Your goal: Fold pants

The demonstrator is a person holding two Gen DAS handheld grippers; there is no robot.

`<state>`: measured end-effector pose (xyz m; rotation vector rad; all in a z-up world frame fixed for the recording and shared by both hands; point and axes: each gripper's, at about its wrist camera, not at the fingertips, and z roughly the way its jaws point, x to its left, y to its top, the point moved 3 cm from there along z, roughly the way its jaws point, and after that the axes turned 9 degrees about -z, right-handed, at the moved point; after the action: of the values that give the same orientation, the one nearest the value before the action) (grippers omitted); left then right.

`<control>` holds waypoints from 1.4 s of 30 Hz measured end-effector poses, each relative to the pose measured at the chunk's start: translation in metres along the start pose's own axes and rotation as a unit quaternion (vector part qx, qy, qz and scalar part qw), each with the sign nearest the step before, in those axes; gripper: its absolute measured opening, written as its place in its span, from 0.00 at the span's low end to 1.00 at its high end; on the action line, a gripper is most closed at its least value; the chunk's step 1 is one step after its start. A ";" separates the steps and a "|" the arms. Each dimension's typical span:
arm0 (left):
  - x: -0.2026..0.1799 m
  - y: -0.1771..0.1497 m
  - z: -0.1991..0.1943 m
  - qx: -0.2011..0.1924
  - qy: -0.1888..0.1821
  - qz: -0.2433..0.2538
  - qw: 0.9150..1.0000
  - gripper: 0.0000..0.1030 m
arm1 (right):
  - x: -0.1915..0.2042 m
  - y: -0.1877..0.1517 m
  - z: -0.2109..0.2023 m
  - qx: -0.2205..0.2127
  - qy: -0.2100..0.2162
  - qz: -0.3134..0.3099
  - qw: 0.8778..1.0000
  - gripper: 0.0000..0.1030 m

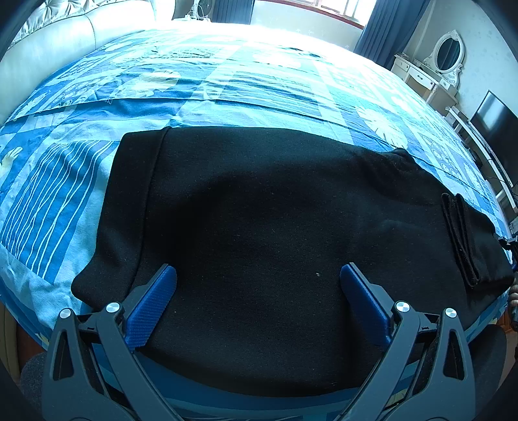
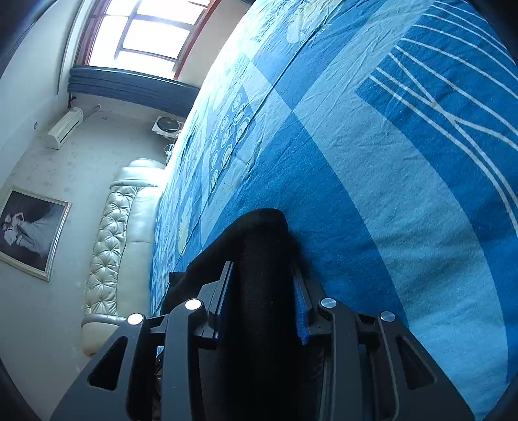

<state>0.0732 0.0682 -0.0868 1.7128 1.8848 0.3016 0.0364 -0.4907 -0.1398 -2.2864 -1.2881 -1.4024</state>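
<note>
Black pants lie folded on the blue patterned bed sheet, filling the middle of the left wrist view. A doubled edge of the pants shows at the right. My left gripper is open, its blue fingers spread just above the near part of the pants, holding nothing. My right gripper is shut on a thick fold of the black pants, which bulges out past the fingertips, close over the sheet.
A cream tufted headboard runs along the bed's far side. A white dressing table with oval mirror and a dark TV screen stand right of the bed. Windows with blue curtains lie beyond.
</note>
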 end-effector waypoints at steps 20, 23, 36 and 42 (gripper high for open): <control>0.000 0.000 0.000 -0.001 0.001 0.001 1.000 0.98 | 0.003 -0.061 -0.020 0.024 -0.021 -0.041 0.999 0.27; 0.000 0.000 0.000 -0.001 0.001 0.001 1.000 0.98 | 0.002 -0.062 -0.026 -0.004 -0.009 -0.025 1.000 0.33; 0.000 0.000 0.000 -0.002 0.002 0.002 1.000 0.98 | 0.096 -0.057 -0.015 -0.064 0.021 -0.133 0.989 0.74; 0.000 0.000 0.000 -0.002 0.002 0.002 1.000 0.98 | 0.133 -0.086 0.058 0.034 0.026 -0.226 0.973 0.74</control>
<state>0.0728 0.0682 -0.0869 1.7154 1.8820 0.3107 0.0354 -0.3293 -0.0904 -1.9735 -1.8905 -1.5004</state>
